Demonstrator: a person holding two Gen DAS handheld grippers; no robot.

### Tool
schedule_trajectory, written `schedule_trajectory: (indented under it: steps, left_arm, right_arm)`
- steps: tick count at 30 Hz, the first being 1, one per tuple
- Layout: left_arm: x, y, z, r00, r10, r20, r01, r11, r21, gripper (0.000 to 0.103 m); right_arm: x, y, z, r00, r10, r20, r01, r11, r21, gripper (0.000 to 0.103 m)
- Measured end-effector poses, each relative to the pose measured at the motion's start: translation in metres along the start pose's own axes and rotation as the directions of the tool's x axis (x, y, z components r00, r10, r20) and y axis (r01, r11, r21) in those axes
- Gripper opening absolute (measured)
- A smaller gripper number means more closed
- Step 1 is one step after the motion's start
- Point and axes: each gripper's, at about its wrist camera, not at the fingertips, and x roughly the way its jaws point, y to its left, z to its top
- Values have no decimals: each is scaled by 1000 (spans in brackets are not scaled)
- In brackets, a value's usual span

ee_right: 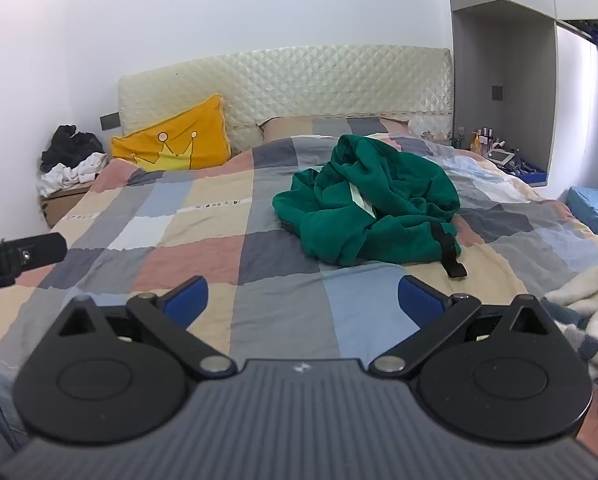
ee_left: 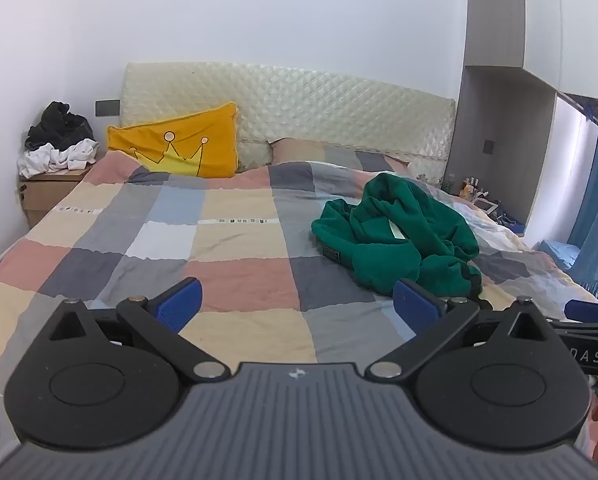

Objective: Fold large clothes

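Nearest each lens, a grey ribbed housing with two black pivot discs is seen; beyond it the blue pads are held wide apart with nothing between them, on the left gripper (ee_left: pixel 297 306) and on the right gripper (ee_right: pixel 303 300) alike; both are poised above the near part of the checked quilt (ee_left: pixel 235 240), tipped slightly downward.

A green garment (ee_right: pixel 371 208) is found crumpled in a heap on the quilt, toward the right half of the bed and well short of the quilted headboard (ee_left: pixel 299 108); it lies ahead of both grippers and is touched by neither; a pale label and a dark strap are noted on it. A yellow crown cushion (ee_left: pixel 179 148) is propped at the headboard; a pile of black and white laundry (ee_left: pixel 59 140) is noted on the bedside cabinet at far left.

Risks, as judged: the heap is bunched and overlapped, so that a pinch on the nearest fold could be taken through several layers, or through the quilt beneath, and the cover could be dragged up with it; the strap could be snagged or left trailing inside a fold; a white fluffy blanket (ee_right: pixel 583 300) at the right edge could be caught if the garment is spread that way.

Not established: the type of the garment, the whereabouts of its sleeves, collar and hem; the bed's near edge, hidden by the housings; the small items on the far right shelf, too small to be identified.
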Motion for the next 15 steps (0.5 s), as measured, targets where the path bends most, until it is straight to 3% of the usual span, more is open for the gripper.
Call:
schedule_trajectory:
  steps: [15]
  left_arm:
    - [4,3,2,1000,-18,2,18,1000,-15,103]
  right_arm:
    - [2,0,-3,1000,-17,-15,17,1000,4,103]
